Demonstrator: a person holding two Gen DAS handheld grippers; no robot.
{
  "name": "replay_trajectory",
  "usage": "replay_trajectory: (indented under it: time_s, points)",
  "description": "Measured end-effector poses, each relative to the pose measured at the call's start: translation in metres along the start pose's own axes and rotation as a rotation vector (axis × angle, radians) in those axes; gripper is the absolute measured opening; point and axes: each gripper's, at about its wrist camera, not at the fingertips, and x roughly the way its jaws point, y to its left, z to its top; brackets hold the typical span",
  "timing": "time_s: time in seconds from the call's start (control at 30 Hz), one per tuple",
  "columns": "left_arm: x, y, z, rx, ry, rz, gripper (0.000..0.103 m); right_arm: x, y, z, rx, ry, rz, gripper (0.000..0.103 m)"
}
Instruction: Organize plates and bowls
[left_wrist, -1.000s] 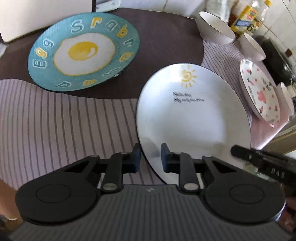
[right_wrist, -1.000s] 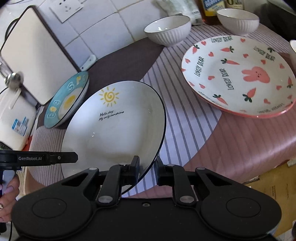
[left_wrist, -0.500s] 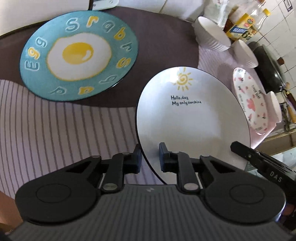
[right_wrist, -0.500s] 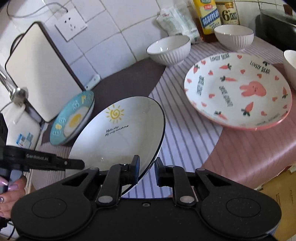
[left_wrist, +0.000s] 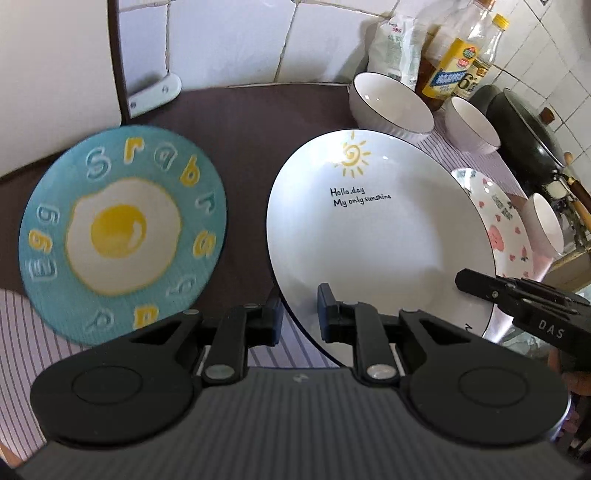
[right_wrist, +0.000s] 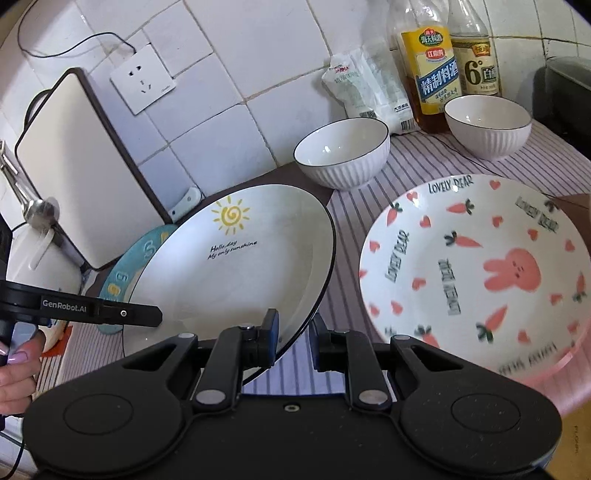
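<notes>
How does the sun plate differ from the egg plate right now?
The sun plate is white with a dark rim; the egg plate is teal with raised letters. Left gripper and right gripper clamp the sun plate's rim; nothing grips the egg plate. Both are round.

2 bottles, a yellow-labelled bottle and a bottle marked 6°, are standing against the tiled wall beside a white packet. A cutting board is leaning under a wall socket. A dark pan is sitting at right.
</notes>
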Motion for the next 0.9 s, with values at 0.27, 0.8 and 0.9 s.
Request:
replay_trajectory:
  time_s: [0.27, 0.8, 0.9]
  points:
    - [0.021, 0.006, 0.017, -0.024, 0.044, 0.02, 0.017, 0.029, -0.004, 0.016, -0.043, 0.038, -0.012, 0.022]
    - [0.035, 0.01, 0.027, -0.09, 0.101, 0.012, 0.019, 0.059, 0.003, 0.044, -0.155, 0.093, -0.105, 0.025]
    - [0.037, 0.011, 0.029, -0.12, 0.113, -0.006, 0.019, 0.063, 0.004, 0.05, -0.181, 0.092, -0.118, 0.025]
